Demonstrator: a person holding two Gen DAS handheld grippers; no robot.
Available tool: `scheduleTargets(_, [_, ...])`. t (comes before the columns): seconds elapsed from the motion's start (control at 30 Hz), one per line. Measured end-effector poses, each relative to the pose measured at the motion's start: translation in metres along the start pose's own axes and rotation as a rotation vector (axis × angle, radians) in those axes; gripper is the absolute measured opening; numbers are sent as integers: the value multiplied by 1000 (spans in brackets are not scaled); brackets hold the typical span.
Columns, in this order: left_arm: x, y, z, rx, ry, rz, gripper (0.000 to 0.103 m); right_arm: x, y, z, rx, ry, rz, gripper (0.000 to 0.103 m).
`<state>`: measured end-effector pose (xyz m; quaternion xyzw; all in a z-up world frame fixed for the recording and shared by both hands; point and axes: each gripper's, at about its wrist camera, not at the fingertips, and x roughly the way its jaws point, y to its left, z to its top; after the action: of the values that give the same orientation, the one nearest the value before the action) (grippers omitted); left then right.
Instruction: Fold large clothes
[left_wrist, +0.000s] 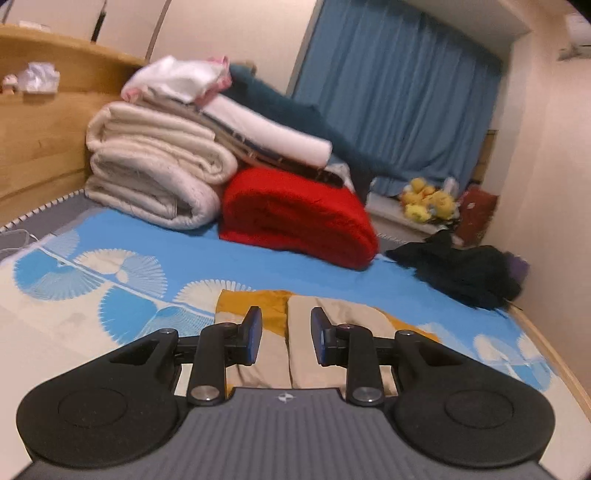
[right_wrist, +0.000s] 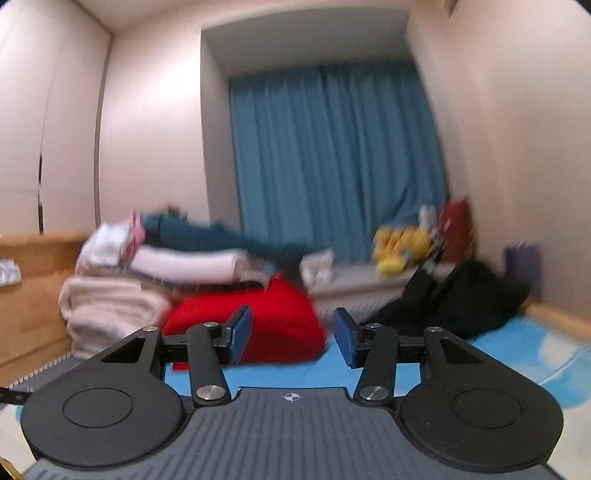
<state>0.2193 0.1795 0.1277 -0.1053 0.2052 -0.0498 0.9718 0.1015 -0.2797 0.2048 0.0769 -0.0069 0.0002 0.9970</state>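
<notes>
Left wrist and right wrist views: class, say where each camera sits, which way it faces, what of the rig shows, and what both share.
Left wrist: sits behind the left tool, angled down at a folded mustard-and-beige garment on the blue patterned bedsheet; empty open fingers show.
Right wrist: sits behind the right tool, facing level toward the blue curtain; empty open fingers show.
Shared: red folded blanket, curtain, black clothes heap.

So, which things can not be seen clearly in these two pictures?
- Tan and mustard garment, left wrist view: its near part is hidden behind the left gripper.
- Black clothing pile, right wrist view: motion blur; the kind of garment is unclear.
- Yellow plush toys, left wrist view: too small to count.
- Right gripper: open, holds nothing.
</notes>
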Motion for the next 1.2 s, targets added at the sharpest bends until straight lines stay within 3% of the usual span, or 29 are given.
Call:
scheduleTargets(0.17, [-111, 10, -47, 95, -73, -14, 32, -131, -24, 22, -48, -72, -88, 51])
scheduleTargets(0.23, [-140, 23, -72, 75, -97, -7, 32, -175, -36, 25, -36, -91, -124, 51])
scheduleTargets(0.33, [-171, 41, -85, -49, -100, -21, 31, -229, -49, 24, -12, -126, -174, 51])
scheduleTargets(0.47, [-193, 46, -90, -39, -115, -19, 31, -268, -62, 13, 36, -141, -228, 51])
scheduleTargets(0.6, [-168, 56, -118, -81, 2, -4, 31, -264, -75, -15, 60, -112, -250, 49])
scheduleTargets(0.67, [-136, 60, -130, -102, 93, 38, 31, -242, -84, -41, 66, -52, -281, 46])
scheduleTargets(0.77, [-94, 65, -144, -134, 232, 90, 31, -194, -99, -87, 87, 108, -307, 44])
scheduleTargets(0.93, [-46, 95, -177, -248, 478, 225, 37, -114, -121, -163, 130, 500, -264, 44])
scheduleTargets(1.07, [-29, 117, -199, -321, 578, 315, 44, -73, -125, -206, 131, 710, -271, 44])
scheduleTargets(1.2, [-21, 117, -215, -280, 641, 348, 46, -50, -135, -241, 167, 860, -294, 44])
